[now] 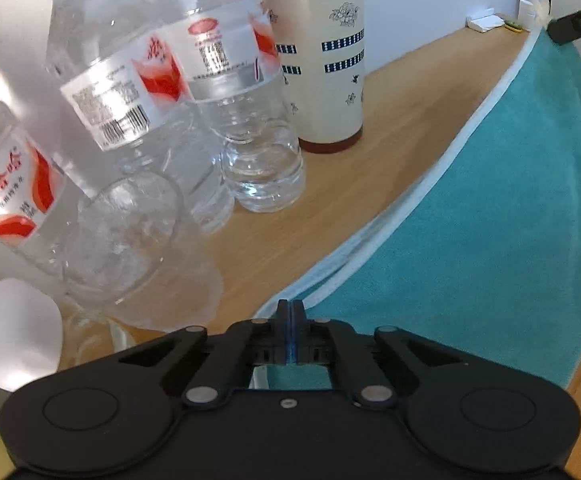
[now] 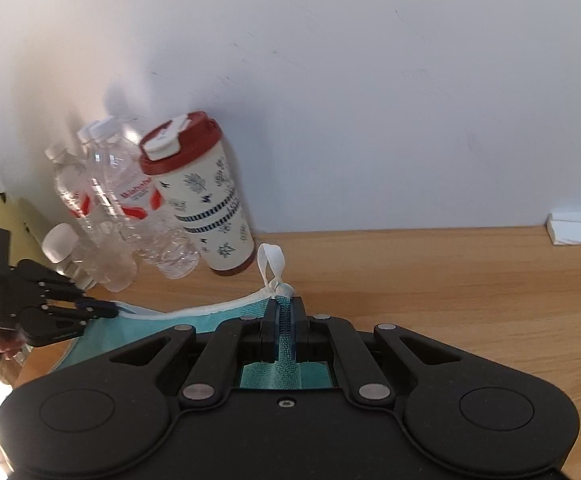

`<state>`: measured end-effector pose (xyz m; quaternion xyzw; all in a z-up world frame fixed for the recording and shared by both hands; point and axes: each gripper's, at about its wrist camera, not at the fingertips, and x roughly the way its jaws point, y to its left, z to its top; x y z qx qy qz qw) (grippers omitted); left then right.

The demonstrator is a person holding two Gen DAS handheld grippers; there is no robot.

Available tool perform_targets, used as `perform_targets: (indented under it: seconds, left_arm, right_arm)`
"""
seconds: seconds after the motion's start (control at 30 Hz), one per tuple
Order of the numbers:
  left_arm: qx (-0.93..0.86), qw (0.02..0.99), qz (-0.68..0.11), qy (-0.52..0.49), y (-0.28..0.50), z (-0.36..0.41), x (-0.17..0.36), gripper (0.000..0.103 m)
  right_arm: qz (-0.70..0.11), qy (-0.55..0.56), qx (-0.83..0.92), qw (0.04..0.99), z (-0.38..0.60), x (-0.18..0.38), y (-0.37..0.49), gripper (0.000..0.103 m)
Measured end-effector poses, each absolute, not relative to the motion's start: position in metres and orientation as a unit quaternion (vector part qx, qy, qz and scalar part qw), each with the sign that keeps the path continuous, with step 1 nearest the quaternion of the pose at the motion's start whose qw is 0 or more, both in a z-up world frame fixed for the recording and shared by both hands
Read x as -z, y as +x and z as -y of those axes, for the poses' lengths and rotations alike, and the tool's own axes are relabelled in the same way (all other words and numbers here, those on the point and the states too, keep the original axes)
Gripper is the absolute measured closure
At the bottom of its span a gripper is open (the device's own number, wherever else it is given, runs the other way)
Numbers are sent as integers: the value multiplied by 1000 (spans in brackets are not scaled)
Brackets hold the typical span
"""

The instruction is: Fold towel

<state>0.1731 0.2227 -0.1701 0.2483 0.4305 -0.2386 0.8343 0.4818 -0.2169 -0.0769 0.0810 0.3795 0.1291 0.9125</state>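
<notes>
At the bottom centre of its own view, the left gripper (image 1: 290,308) has its jaws pressed together on the white-trimmed edge of a teal towel (image 1: 490,216), which sweeps from there toward the upper right of the frame. There the right gripper (image 1: 558,30) clamps the far corner. In the right wrist view, that gripper (image 2: 286,312) pinches a bunched strip of the cloth between closed jaws, just below the towel's white hanging loop (image 2: 271,260), while the stretched edge runs left to the other gripper at the frame's left side. The towel hangs above a wooden table (image 2: 450,280). Beyond it, in the left half of both views, stand clear plastic water bottles (image 1: 246,100) with red-and-white labels, some leaning; whether they hold water cannot be told. Beside them stands a cream tumbler (image 2: 210,204) with a red lid, near the white wall (image 2: 370,80). A white block (image 2: 578,228) lies at far right.
</notes>
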Motion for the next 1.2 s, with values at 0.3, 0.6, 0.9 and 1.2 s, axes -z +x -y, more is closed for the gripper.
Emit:
perform_targets:
  seconds: [0.3,0.6,0.9,1.2]
  left_arm:
    - [238,836,-453,196,182,-237,160,71]
    - [265,814,-467,224,177,-234,164,84]
    - [267,818,-457,227,176,-237,166,97]
    - [232,851,-422,211,183,-238,153,100]
  right_arm:
    - [-469,35,-61,880,213,125,511,97]
    - [-502,-1,-70,862,203,148,518,97]
    - [-506,4,-63,860,204,146,520,97]
    - [-464,33,-49,884,207,126,515,97]
